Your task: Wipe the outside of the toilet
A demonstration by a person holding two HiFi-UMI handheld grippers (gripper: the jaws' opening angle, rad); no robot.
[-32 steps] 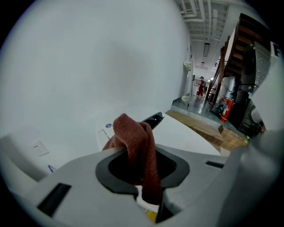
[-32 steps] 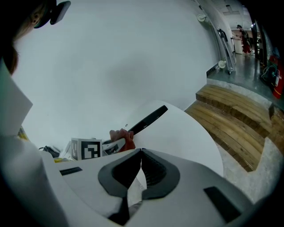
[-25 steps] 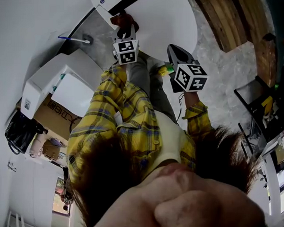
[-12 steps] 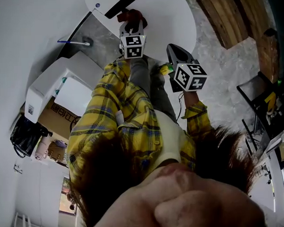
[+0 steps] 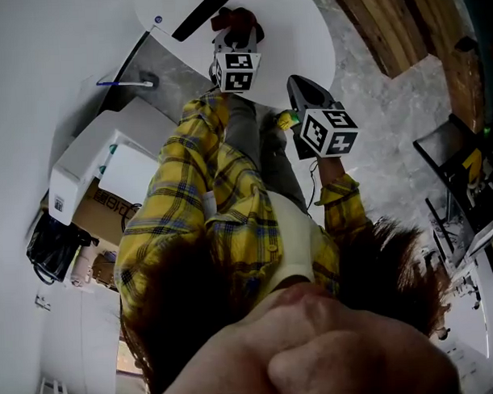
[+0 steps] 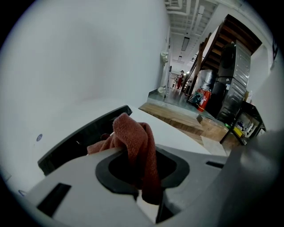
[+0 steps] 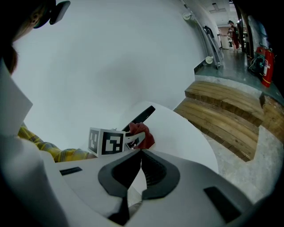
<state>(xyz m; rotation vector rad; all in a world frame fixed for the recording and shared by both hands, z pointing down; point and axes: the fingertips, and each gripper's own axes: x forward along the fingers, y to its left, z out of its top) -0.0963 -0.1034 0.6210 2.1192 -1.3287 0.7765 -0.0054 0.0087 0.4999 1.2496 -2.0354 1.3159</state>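
Left gripper [image 5: 235,41]: jaws pinched onto a rust-red cloth [image 6: 135,139]; a fold is caught between the pads, and the loose bulk bunches up past the tips.
Cloth position: pressed onto the white toilet [image 5: 301,37], on its rounded top face, just beside the dark slot [image 6: 84,137] that runs across the back.
Likely reason for the grip: with the wad ahead of the fingertips, fabric meets the porcelain rather than hard plastic. Judged from how it sits, not confirmed.
Left arm: the yellow plaid sleeve [image 5: 189,178] is stretched well forward, which suits reaching the far end of the top.
Right gripper [image 7: 141,155]: jaws pressed together with nothing between them. It is held back near the body, above the near edge of the toilet and apart from the cloth.
Right gripper role: probably parked clear so that the wiping side has room. It carries no tool.
Step in hand: wiping the top surface near the slot. The outer flanks and base are out of view, so I cannot tell how they stand.
Risk: the cloth could snag in the slot edge or slip out of the pinch.
Surroundings: grey stone floor [image 5: 373,123], with wooden steps [image 7: 230,115] off to the right.
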